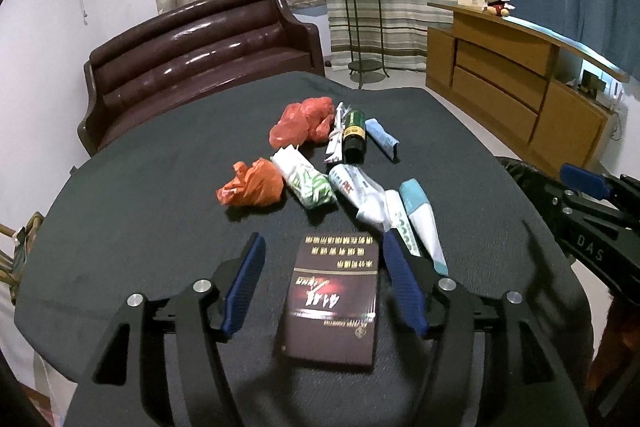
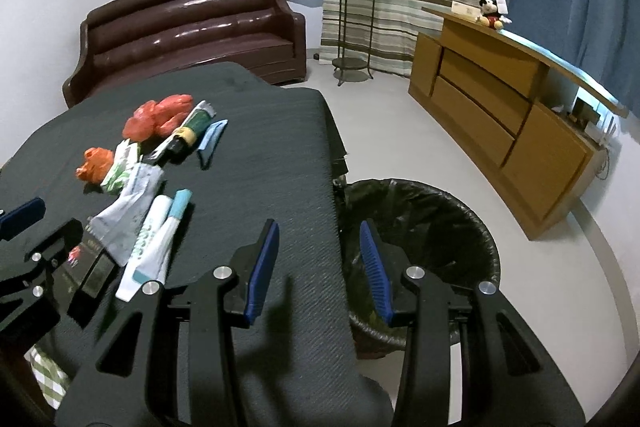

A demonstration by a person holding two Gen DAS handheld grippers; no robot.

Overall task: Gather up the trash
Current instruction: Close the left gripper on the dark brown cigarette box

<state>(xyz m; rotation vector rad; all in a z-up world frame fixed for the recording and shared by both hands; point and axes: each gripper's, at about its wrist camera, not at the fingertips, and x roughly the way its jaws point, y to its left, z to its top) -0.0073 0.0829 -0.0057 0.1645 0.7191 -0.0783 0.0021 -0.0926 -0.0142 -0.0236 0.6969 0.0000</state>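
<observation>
Between the blue ribbed pads of the left gripper, the dark red box lay flat on the grey cloth of the table. The jaws stood wide on either side of it, pads clear of its edges, nothing gripped. The box was a thin printed carton, glossy, rectangular, probably light and fairly stiff across its short sides; a grip across that width should hold, though the smooth print might slip under light pressure.

Just beyond and to the right lay two white-and-teal tubes side by side, soft-walled and tapering to flat crimped ends. These would likely flatten under the pads and were best taken near the firmer shoulder. Next to them was a crumpled white pouch, limp foil or plastic.

Farther out sat a green-patterned wrapper, two orange plastic bags, bunched and very light, and a dark green bottle on its side, rigid, round and liable to roll.

The right gripper hung over the table edge, jaws moderately apart and empty. Below it stood the bin, lined with a black bag, on the pale floor just beside the table.
</observation>
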